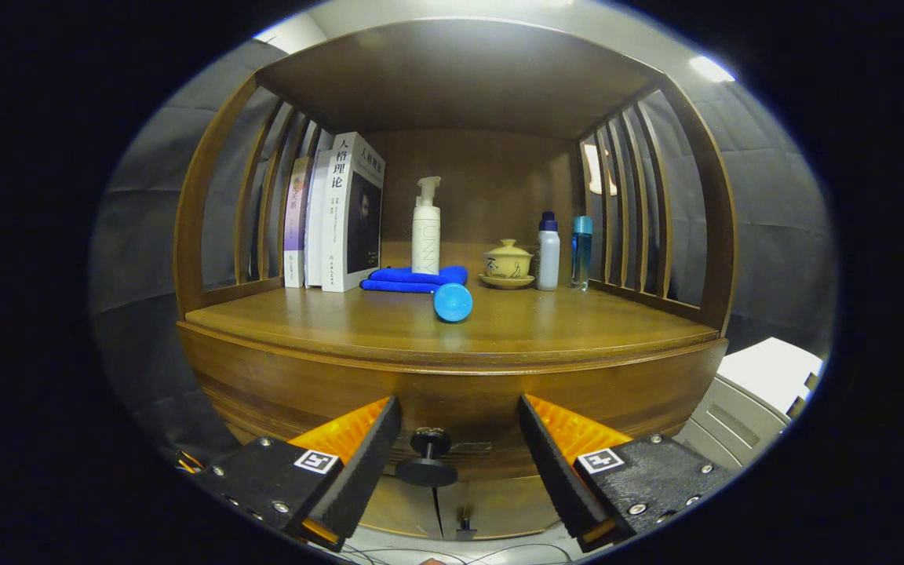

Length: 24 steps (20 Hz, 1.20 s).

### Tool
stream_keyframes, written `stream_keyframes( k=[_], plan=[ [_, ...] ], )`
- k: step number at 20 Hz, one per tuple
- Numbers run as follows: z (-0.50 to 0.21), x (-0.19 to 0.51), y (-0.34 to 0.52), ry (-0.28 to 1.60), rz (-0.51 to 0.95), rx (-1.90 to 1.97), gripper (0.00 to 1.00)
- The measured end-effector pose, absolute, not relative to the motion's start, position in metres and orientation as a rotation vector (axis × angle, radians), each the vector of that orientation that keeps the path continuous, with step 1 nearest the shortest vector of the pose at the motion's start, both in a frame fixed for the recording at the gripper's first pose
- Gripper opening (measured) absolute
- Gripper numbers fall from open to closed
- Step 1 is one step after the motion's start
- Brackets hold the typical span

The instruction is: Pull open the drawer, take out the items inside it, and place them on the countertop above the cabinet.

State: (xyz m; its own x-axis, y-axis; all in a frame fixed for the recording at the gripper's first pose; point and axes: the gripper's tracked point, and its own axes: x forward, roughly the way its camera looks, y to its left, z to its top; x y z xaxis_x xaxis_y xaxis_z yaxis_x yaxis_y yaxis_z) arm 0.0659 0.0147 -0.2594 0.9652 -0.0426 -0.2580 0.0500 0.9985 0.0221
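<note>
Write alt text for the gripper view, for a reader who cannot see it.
The open gripper faces a wooden cabinet, its fingers either side of the black drawer knob, not touching it. On the countertop above stand books, a pump bottle, a blue cloth, a lidded cup and two bottles.

White bk [351, 212] spine: 人格理论.
</note>
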Motion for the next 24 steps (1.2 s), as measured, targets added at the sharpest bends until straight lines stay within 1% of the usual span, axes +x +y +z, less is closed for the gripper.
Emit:
stream_keyframes(
  k=[4,6,10,14,19,22,24],
  plan=[
    [-0.242,0.053,0.017,0.249,0.033,-0.006,0.95],
    [-0.227,0.039,0.006,0.236,0.015,0.023,0.95],
    [-0.162,0.017,-0.01,0.165,0.01,0.089,0.95],
    [-0.081,0.004,-0.034,0.083,0.005,0.049,0.95],
    [0.017,-0.02,-0.032,-0.057,0.028,-0.013,0.95],
    [0.034,-0.029,-0.025,-0.037,0.008,-0.024,0.95],
    [0.041,-0.034,-0.011,-0.042,0.038,-0.008,0.95]
  ],
)
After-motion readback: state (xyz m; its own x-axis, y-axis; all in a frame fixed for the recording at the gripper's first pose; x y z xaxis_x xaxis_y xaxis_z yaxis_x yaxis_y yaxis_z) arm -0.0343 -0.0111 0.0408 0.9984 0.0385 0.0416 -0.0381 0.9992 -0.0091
